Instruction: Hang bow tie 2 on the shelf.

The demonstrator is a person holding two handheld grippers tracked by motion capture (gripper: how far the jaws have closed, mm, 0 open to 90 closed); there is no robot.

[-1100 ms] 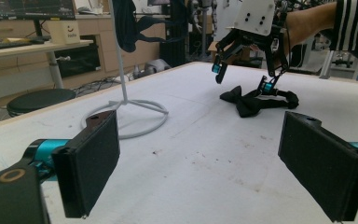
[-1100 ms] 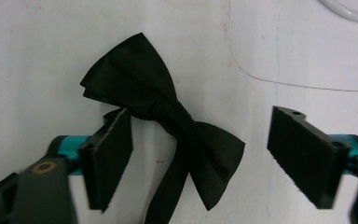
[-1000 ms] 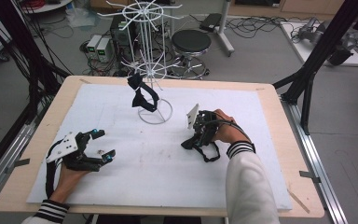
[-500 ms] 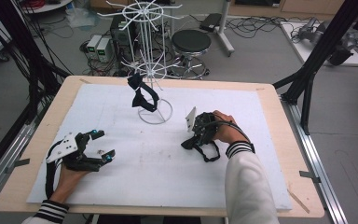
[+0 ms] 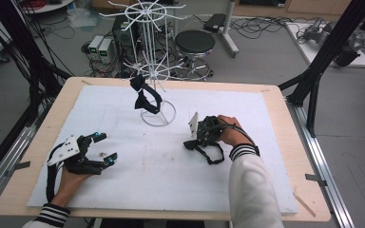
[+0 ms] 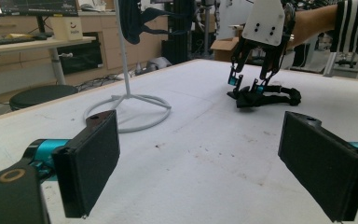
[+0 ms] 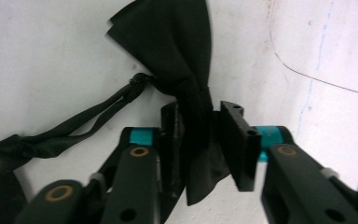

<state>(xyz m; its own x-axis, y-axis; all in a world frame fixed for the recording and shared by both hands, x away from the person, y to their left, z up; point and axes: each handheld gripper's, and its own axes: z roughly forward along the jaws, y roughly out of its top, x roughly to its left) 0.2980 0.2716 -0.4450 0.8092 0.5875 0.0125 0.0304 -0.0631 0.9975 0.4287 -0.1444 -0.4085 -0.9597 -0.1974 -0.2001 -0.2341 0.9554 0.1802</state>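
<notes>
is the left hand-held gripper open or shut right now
Open. The left hand-held gripper shows its two black pads far apart with bare white table between them, gripping nothing.

Bright, even overhead light; soft faint shadows on the white tabletop (image 5: 275, 142). All views slightly soft; close-ups blur near the lens.

bare white mat (image 5: 138, 180) between both hands, wire rack (image 5: 150, 71) standing at the far middle, its ring base on the mat
</notes>
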